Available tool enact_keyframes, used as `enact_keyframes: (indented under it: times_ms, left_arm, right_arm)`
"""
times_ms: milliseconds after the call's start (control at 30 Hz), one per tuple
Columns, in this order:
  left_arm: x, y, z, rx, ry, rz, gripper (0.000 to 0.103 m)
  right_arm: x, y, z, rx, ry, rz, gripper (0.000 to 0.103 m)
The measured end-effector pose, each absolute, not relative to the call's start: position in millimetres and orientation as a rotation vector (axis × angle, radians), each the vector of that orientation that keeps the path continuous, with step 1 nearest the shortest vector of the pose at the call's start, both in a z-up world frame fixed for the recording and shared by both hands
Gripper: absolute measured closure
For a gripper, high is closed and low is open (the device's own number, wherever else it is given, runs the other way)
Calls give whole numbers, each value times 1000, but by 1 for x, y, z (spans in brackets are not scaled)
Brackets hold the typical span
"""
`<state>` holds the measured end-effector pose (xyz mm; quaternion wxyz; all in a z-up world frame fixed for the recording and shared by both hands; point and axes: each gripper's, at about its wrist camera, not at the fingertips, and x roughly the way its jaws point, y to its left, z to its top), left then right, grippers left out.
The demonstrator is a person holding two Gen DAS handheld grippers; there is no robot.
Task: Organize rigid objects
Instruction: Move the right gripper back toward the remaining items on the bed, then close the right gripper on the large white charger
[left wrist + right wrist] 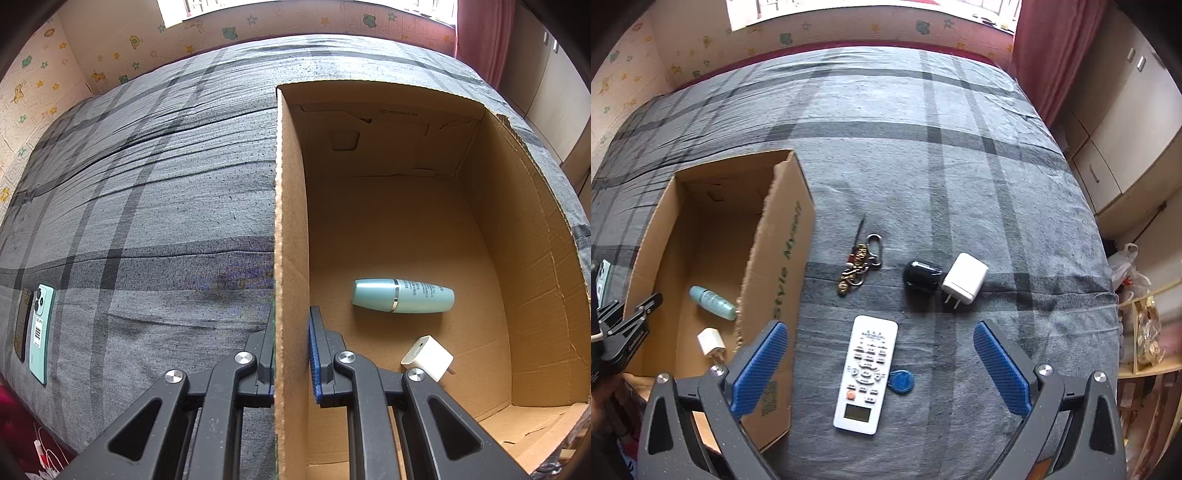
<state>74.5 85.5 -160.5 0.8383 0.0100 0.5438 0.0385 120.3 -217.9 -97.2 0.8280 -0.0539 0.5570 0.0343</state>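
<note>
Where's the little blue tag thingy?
In the right wrist view, the blue tag lies on the bedspread, touching the remote's right edge.

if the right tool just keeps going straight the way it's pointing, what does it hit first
Most likely the white remote control, which lies on the grey plaid bedcover between the open fingers of the right tool. Depth is hard to judge, so it might meet the bedcover just beyond it.

Big bed (923, 155) with a grey plaid cover, cartoon-animal wallpaper (110, 59) at the far wall, bright window (849, 11), pink curtain (1049, 55), beige cabinets (1126, 140) on the right.
</note>
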Motion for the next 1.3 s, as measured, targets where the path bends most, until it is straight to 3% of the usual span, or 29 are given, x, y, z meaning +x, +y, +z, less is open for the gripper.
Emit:
enact_keyframes:
  times_ms: [567,1133,1300]
  left_arm:
    - [76,85,-160,28,1154,85,88]
    - [79,84,-162,35,1167,89,88]
    - [80,85,-163,35,1168,88,88]
  right_arm:
    - [170,-299,-163,-3,1273,-73,0]
    - [214,-326,-193,67,1296,-136,1]
    - [226,-331,-205,97,1319,-161,6]
